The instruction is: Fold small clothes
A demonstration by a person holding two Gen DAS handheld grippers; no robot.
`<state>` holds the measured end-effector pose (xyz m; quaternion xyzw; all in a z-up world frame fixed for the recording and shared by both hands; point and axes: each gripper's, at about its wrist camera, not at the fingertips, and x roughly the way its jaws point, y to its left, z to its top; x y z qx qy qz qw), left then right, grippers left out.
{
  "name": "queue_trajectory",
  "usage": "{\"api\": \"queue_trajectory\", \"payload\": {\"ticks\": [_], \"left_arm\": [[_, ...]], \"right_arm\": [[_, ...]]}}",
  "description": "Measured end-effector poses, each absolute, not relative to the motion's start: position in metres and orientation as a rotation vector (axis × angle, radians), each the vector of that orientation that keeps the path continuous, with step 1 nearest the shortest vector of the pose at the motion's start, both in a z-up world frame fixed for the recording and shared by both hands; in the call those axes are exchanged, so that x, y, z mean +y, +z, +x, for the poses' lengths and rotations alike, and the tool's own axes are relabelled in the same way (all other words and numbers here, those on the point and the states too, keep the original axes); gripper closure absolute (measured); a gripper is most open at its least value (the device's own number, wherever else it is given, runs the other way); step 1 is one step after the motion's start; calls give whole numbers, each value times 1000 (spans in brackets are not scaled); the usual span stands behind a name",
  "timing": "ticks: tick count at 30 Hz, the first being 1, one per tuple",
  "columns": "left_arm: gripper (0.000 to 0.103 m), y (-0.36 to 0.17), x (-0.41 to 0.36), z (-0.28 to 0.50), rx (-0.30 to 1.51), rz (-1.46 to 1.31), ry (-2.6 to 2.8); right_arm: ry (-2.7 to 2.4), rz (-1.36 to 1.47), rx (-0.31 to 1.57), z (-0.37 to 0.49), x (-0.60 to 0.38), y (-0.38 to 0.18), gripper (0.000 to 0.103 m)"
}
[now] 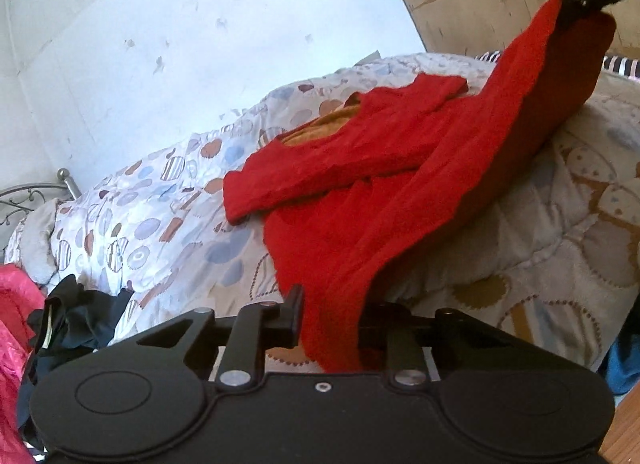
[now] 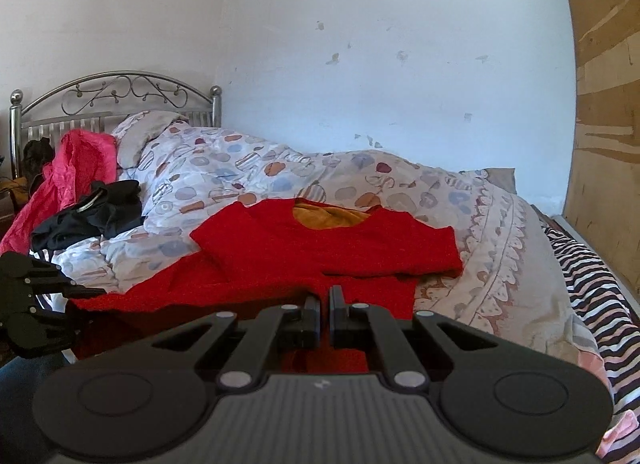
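A small red knit top (image 1: 360, 168) with an orange inside at the neck lies on the patterned quilt (image 1: 160, 208), its sleeves folded across the chest. My left gripper (image 1: 332, 304) is shut on one bottom corner; the cloth runs between the fingers and hides the right one. In the right wrist view that gripper (image 2: 86, 294) holds the hem at the far left. My right gripper (image 2: 325, 296) is shut on the other bottom corner of the red top (image 2: 320, 244). From the left wrist view, the right gripper (image 1: 572, 10) holds its corner lifted off the bed at the upper right.
A pink garment (image 2: 76, 168) and a heap of dark clothes (image 2: 96, 212) lie near the metal headboard (image 2: 120, 92). A striped sheet (image 2: 588, 284) runs along the bed's right edge beside a wooden board (image 2: 604, 124). A white wall stands behind the bed.
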<state>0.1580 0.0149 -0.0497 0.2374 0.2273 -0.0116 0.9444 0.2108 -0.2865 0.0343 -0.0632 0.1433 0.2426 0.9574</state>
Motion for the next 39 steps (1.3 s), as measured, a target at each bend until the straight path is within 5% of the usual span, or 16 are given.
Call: {"api": "queue_trajectory", "payload": {"ticks": [14,15,17,19,27,30,32,39], "left_arm": [[70,-81,-3,152,551,484,-31],[71,-82,-2,153,556,482,-29],[90,-80,2,150,558,475,-20],[95,-72,9,146,544,472,-11],[97,-30,30,135,427,465,-5],[97,-6,28,141,381,458,-26],[97,8,25,146,355,468,-38],[97,39,21,160,335,478,-67]], "right_arm": [[469,-97,252,212,-293,39,98],[471,-104,254,211,-293,39,98],[478,-130,262,206,-293,36,98],[488,-151,275,200,-293,31,98],[499,-263,354,177,-282,-1,98],[499,-287,383,173,-279,-13,88],[500,-298,386,169,-278,-20,54],[574,-419,368,149,-259,-41,16]]}}
